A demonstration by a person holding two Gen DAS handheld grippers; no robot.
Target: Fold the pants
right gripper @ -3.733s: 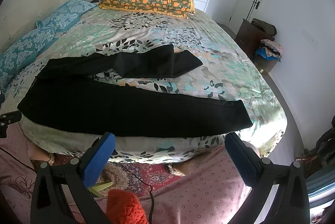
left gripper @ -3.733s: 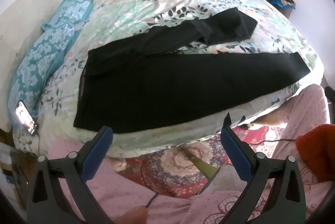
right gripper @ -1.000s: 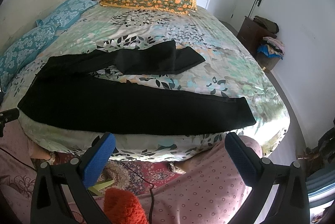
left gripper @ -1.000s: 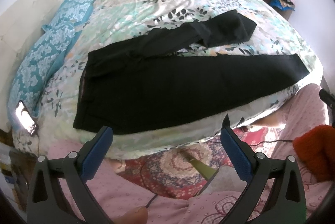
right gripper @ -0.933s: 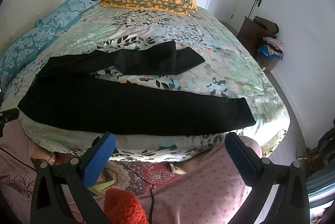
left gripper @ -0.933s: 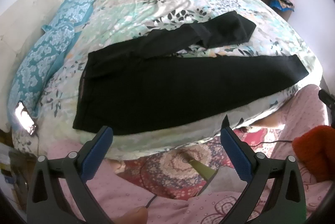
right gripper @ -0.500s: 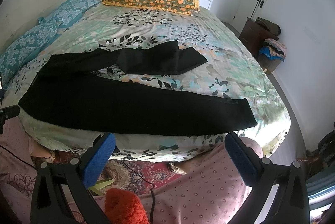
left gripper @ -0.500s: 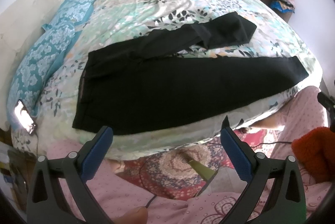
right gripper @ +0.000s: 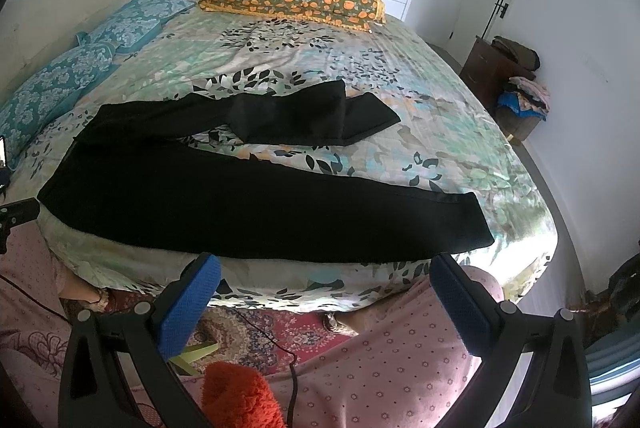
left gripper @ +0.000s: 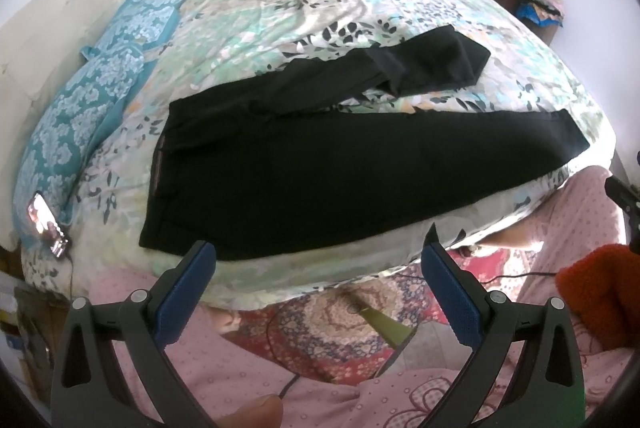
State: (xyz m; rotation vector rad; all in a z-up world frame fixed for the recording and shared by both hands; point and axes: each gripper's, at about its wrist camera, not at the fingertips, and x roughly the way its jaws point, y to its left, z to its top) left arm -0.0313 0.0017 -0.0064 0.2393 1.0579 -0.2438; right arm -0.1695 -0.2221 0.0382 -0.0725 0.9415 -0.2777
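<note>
Two grippers, left gripper (left gripper: 318,260) and right gripper (right gripper: 324,270), fingers apart, hover off the bed's (right gripper: 280,36) near edge; black pants (right gripper: 240,200) lie unfolded along it.

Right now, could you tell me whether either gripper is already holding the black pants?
No, the left gripper and right gripper both hang open short of the black pants on the bed.

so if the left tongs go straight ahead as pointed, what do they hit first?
Probably the near edge of the bed, just below the black pants. The left tongs are open and empty, with nothing between them and the bed. Depth is unclear in the fisheye.
</note>
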